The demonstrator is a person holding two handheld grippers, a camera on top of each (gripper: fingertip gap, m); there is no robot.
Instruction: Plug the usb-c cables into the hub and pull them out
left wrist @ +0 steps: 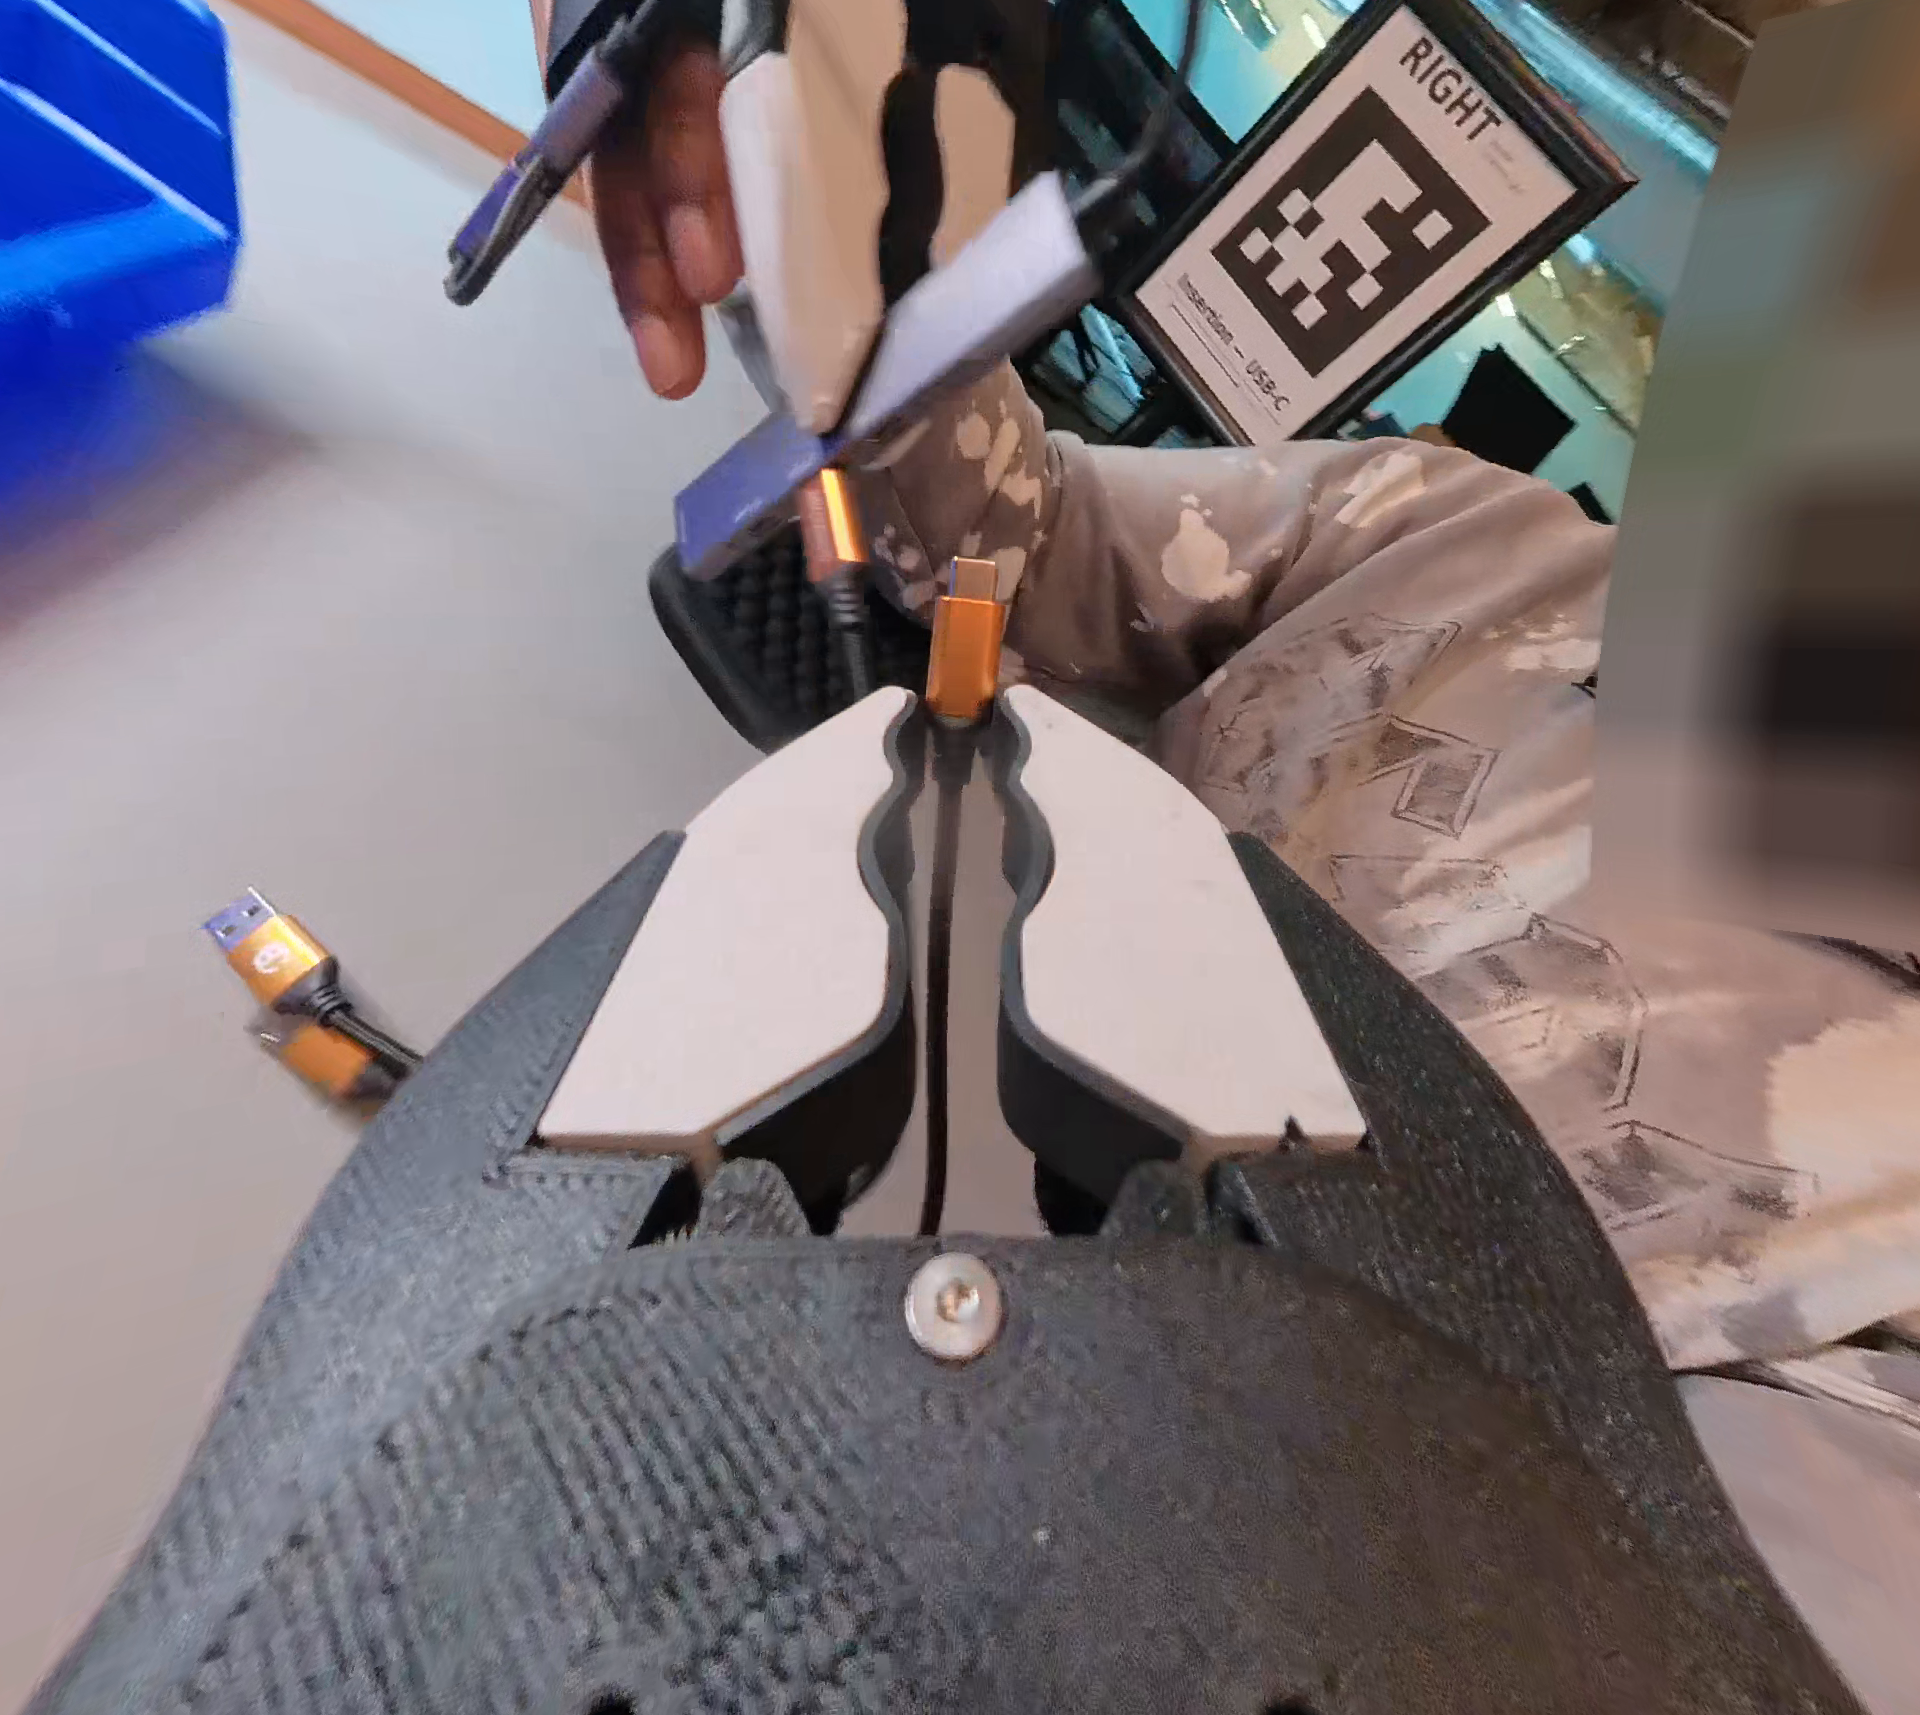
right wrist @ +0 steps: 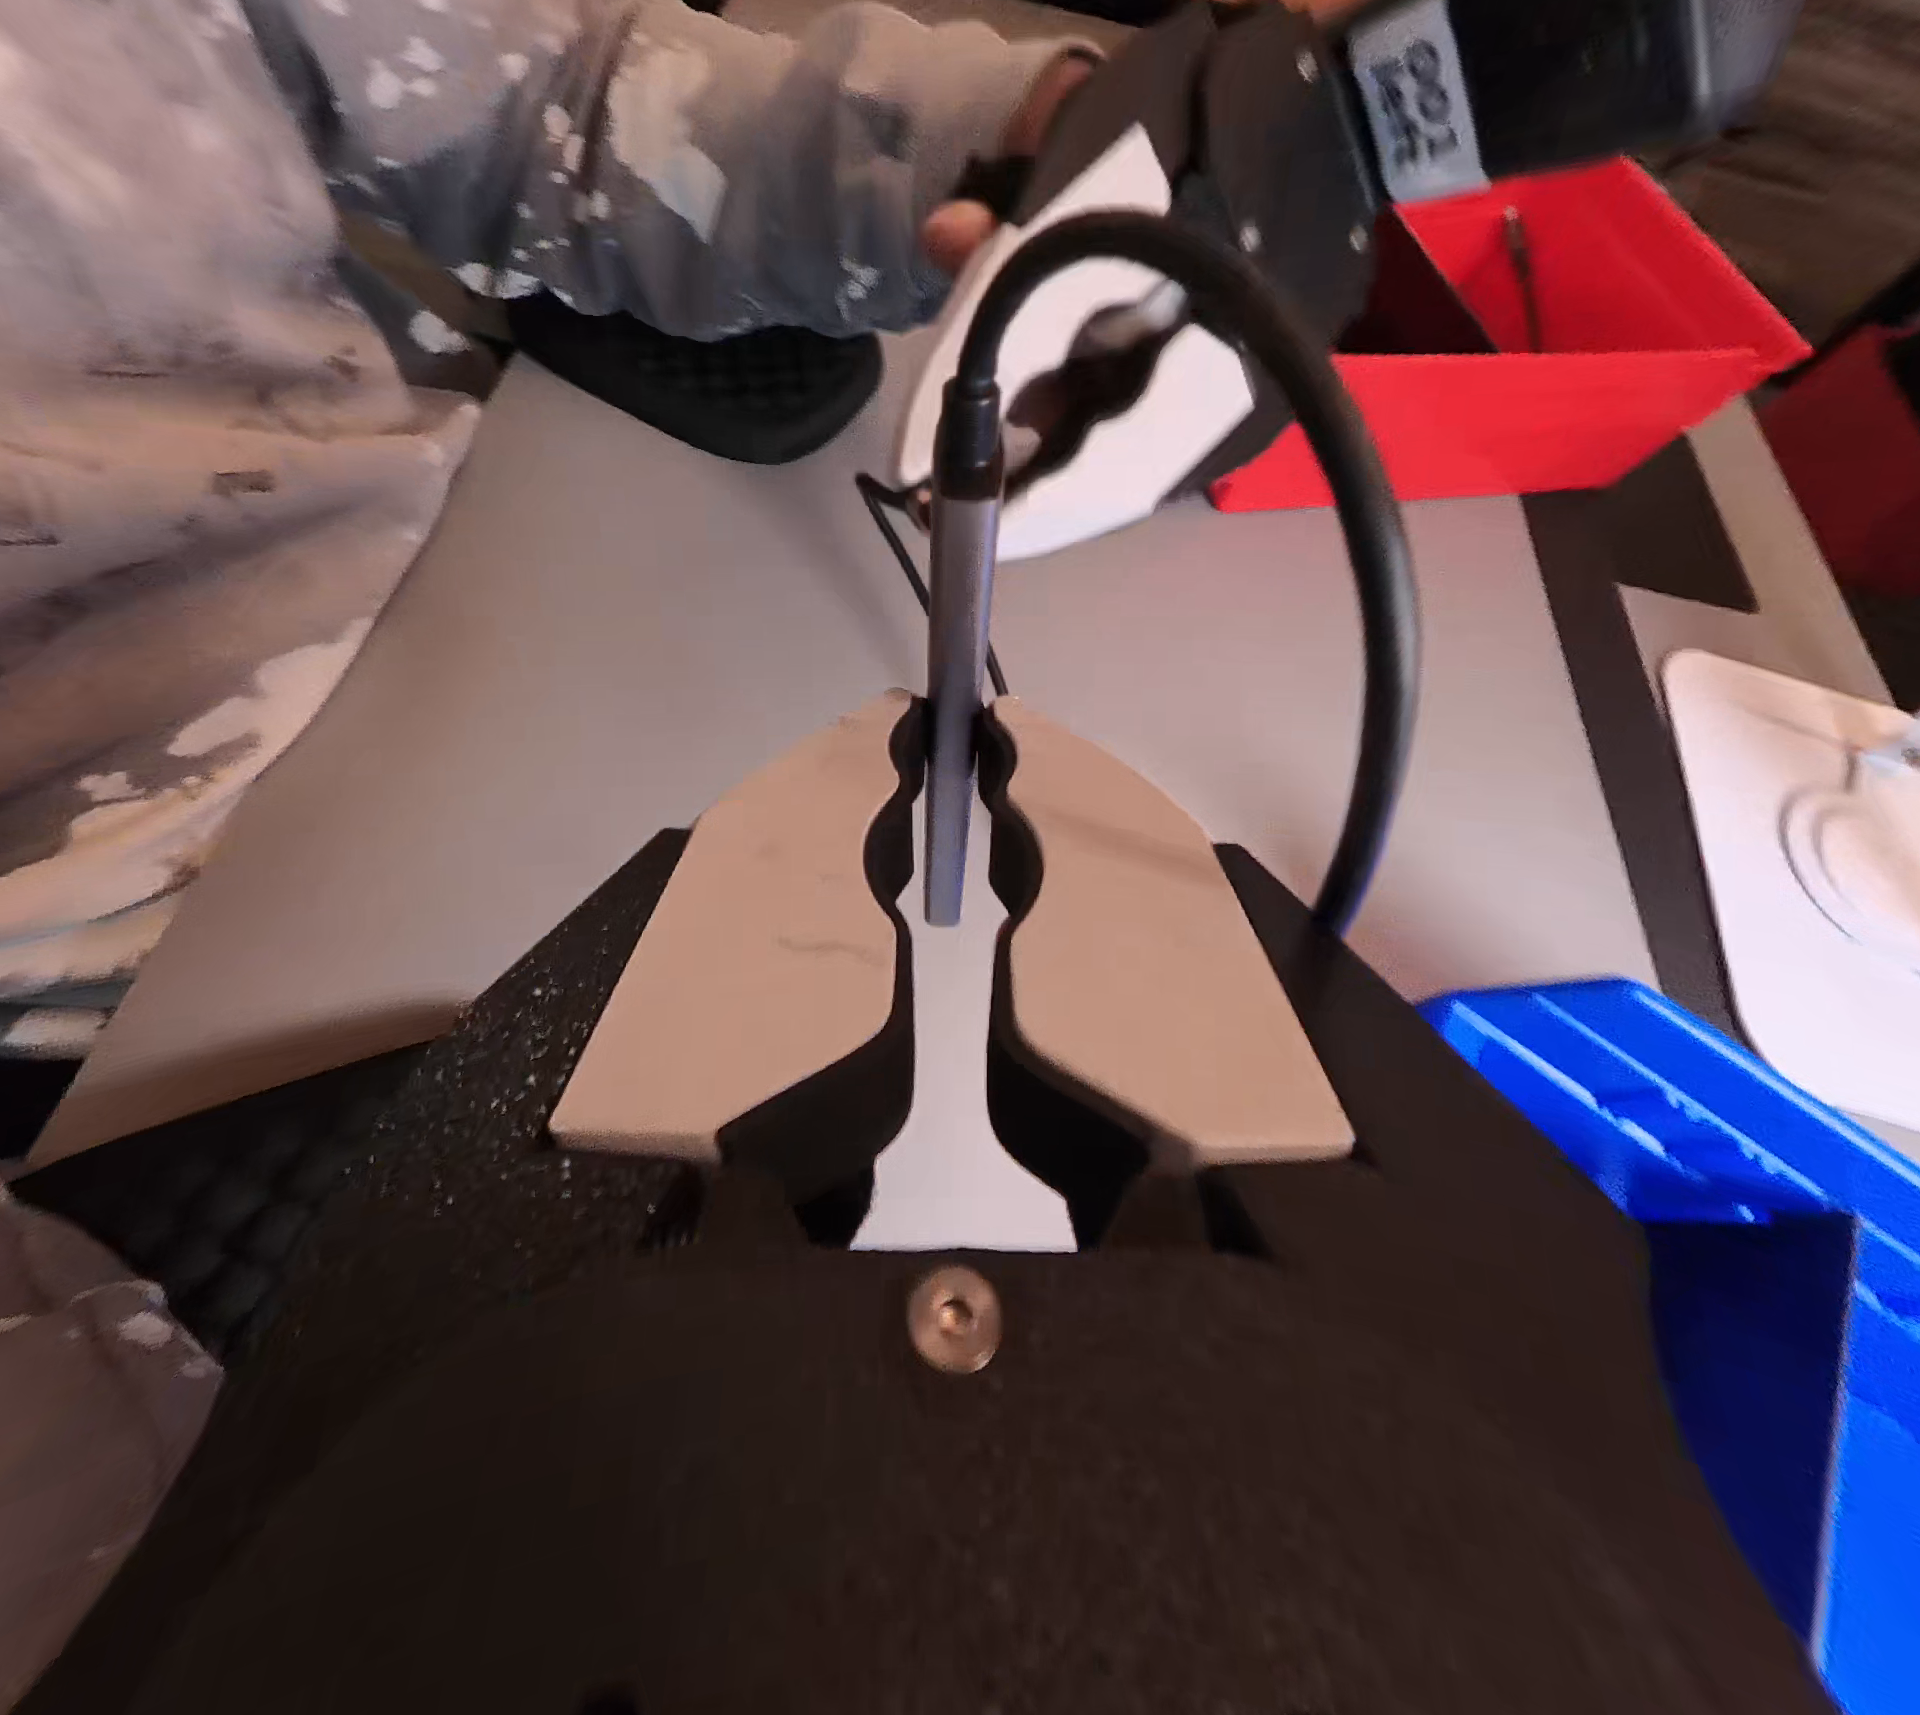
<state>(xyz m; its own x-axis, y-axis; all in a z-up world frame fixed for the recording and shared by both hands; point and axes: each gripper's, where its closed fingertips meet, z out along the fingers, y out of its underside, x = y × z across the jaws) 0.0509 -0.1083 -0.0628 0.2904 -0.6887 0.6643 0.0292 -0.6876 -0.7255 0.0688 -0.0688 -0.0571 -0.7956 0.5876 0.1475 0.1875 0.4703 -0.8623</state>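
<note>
My left gripper (left wrist: 961, 707) is shut on an orange USB-C plug (left wrist: 964, 647) whose metal tip points up, a short way from the hub and not touching it. My right gripper (left wrist: 862, 408) reaches down from above, shut on the grey hub (left wrist: 935, 335). A second orange plug (left wrist: 831, 517) sits in the hub's lower end. In the right wrist view the right gripper (right wrist: 954, 709) clamps the hub (right wrist: 951, 730) edge-on. The hub's black cable (right wrist: 1371, 543) loops right. The left gripper's white fingers (right wrist: 1143, 460) lie beyond it.
Two orange USB-A plugs (left wrist: 286, 990) lie on the grey table (left wrist: 312, 678) at left. A blue bin (left wrist: 104, 159) stands far left and shows lower right in the right wrist view (right wrist: 1662, 1146). There are also red bins (right wrist: 1558, 335), a framed marker sign (left wrist: 1371, 211), a black pad (right wrist: 727, 387) and a person's sleeve (left wrist: 1351, 678). The gap from one gripper's tips to the other's is roughly 5 cm.
</note>
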